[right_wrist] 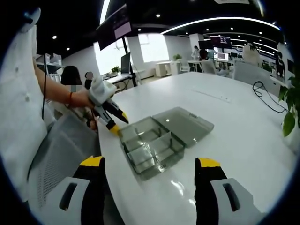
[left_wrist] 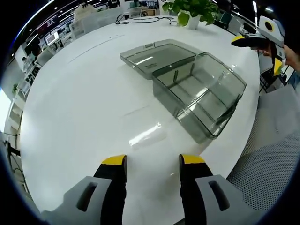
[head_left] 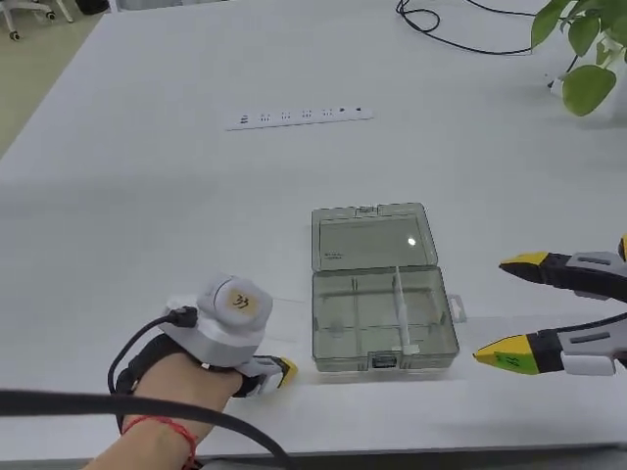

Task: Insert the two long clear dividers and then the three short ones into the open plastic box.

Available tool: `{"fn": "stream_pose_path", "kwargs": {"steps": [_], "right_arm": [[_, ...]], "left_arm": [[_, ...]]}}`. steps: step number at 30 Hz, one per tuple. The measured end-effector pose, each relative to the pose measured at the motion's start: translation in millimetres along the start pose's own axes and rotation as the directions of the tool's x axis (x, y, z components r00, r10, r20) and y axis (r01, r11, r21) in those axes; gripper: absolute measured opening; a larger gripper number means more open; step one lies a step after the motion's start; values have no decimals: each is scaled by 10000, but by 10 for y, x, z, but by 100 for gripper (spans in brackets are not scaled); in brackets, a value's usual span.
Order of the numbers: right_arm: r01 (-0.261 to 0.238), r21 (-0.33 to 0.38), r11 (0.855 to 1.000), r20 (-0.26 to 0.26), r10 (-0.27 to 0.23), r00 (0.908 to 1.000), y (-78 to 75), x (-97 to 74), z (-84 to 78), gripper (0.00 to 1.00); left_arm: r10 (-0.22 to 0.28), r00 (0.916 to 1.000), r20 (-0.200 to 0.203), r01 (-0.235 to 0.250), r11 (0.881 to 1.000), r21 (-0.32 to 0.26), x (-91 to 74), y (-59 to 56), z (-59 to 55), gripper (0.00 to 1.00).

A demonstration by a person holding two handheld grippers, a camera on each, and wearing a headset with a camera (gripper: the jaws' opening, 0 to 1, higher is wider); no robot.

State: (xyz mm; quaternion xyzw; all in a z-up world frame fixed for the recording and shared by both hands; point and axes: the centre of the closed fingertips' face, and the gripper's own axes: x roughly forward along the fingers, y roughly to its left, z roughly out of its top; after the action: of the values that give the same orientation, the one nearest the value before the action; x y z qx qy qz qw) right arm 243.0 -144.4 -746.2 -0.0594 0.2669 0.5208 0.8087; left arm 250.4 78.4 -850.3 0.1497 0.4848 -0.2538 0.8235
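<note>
The open clear plastic box [head_left: 337, 331] sits near the table's front edge, its lid [head_left: 372, 240] folded flat behind it. One clear divider [head_left: 402, 308] stands inside, running front to back. My left gripper [head_left: 279, 372] rests low on the table just left of the box. In the left gripper view it [left_wrist: 153, 161] is open, with a clear strip [left_wrist: 146, 135] lying on the table just ahead of its tips. My right gripper [head_left: 509, 308] hovers open to the right of the box, which lies ahead of it [right_wrist: 150, 163] in its own view [right_wrist: 150, 145].
A white power strip [head_left: 299, 117] lies farther back on the white table [head_left: 147, 215]. A black cable [head_left: 441, 24] and a green plant [head_left: 588, 49] are at the far right corner. A grey chair [right_wrist: 65, 154] stands beside the table's front edge.
</note>
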Motion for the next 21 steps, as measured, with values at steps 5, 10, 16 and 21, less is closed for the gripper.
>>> {"fn": "stream_pose_path", "kwargs": {"steps": [5, 10, 16, 21], "right_arm": [[34, 44, 10000, -4, -34, 10000, -38, -10, -48, 79], [81, 90, 9999, 20, -81, 10000, -18, -28, -61, 79], [121, 70, 9999, -11, -121, 9999, -6, -44, -83, 80], [189, 104, 9998, 32, -189, 9998, -9, -49, -84, 79]], "left_arm": [[-111, 9999, -118, 113, 9998, 154, -2, 37, -2, 39], [-261, 9992, -301, 273, 9989, 380, -5, 64, -6, 35], [-383, 9978, -542, 415, 9974, 592, 2, 78, -3, 34], [-431, 9964, -732, 485, 9961, 732, 14, 81, 16, 34]]}}
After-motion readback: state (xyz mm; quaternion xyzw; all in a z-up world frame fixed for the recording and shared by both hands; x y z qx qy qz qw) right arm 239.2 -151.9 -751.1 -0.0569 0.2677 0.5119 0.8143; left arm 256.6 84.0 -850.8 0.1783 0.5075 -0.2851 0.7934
